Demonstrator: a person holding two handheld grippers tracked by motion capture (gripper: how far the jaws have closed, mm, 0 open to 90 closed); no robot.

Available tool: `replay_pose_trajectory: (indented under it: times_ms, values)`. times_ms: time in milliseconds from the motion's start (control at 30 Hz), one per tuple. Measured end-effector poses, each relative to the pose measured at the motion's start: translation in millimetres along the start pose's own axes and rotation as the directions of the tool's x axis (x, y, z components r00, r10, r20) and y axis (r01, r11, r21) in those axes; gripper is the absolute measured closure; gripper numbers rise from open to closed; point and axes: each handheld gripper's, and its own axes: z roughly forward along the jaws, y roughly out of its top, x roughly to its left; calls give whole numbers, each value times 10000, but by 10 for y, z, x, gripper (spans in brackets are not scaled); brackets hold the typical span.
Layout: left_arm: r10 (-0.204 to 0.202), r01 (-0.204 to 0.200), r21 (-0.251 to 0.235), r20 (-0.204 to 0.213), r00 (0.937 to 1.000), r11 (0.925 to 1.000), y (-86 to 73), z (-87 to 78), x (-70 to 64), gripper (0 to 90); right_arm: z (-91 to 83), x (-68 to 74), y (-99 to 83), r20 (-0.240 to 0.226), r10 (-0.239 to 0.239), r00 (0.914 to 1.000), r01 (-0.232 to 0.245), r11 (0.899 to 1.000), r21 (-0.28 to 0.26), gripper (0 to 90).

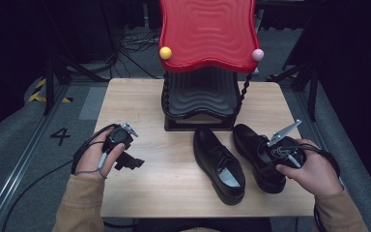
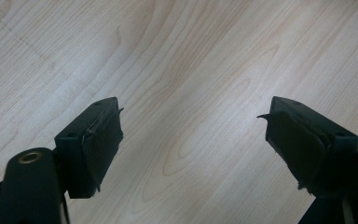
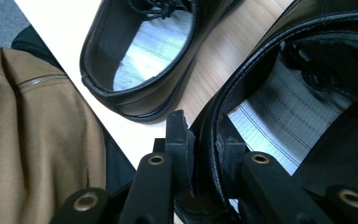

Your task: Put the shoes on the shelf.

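Note:
Two black leather lace-up shoes lie side by side on the wooden table (image 1: 174, 174). The left shoe (image 1: 220, 164) (image 3: 144, 60) rests free, its pale insole showing. My right gripper (image 1: 280, 153) (image 3: 205, 154) is shut on the heel collar of the right shoe (image 1: 256, 150) (image 3: 303, 93), one jaw outside the rim and one inside. My left gripper (image 1: 130, 162) (image 2: 193, 135) hovers open over bare wood at the table's left, with nothing between its fingers (image 2: 100, 140).
A black shoe rack (image 1: 200, 104) with a wavy red top (image 1: 207, 31) stands at the table's far middle, just behind the shoes. Tan sleeves (image 3: 32, 140) come in at the near edge. Grey floor with cables surrounds the table.

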Motion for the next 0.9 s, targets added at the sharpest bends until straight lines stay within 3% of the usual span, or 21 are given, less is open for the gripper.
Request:
replay_pose_trajectory:
  times_ms: [100, 367, 433, 467, 500, 667, 800, 900]
  values:
    - [64, -64, 114, 23, 10000, 9999, 11, 22, -9, 190, 20, 50, 32, -181, -272, 9995, 270, 9996, -127, 791]
    - [5, -6, 75, 46, 10000, 10000, 4, 21, 3, 191, 64, 143, 92, -34, -807, 9967, 807, 9967, 57, 790]
    - [23, -24, 107, 48, 10000, 9999, 4, 23, 4, 192, 75, 173, 109, -357, -1170, 9925, 1169, 9931, -64, 789]
    - [23, -24, 107, 48, 10000, 9999, 4, 23, 4, 192, 75, 173, 109, -357, -1170, 9925, 1169, 9931, -64, 789]
    - [17, -18, 113, 38, 10000, 9999, 5, 24, 1, 192, 93, 190, 131, -360, -1482, 9883, 1479, 9889, -105, 787]
    - [28, -29, 123, 54, 10000, 9999, 6, 26, -4, 191, 219, 126, 162, 50, -2136, 9769, 2135, 9768, 159, 789]
    - [-12, 12, 133, -2, 10000, 9999, 7, 28, 2, 191, 259, 122, 168, -104, -2302, 9731, 2304, 9728, 244, 788]
    - [5, -5, 167, 23, 10000, 9999, 15, 36, -12, 191, 283, 115, 161, -60, -2206, 9753, 2206, 9743, 456, 789]
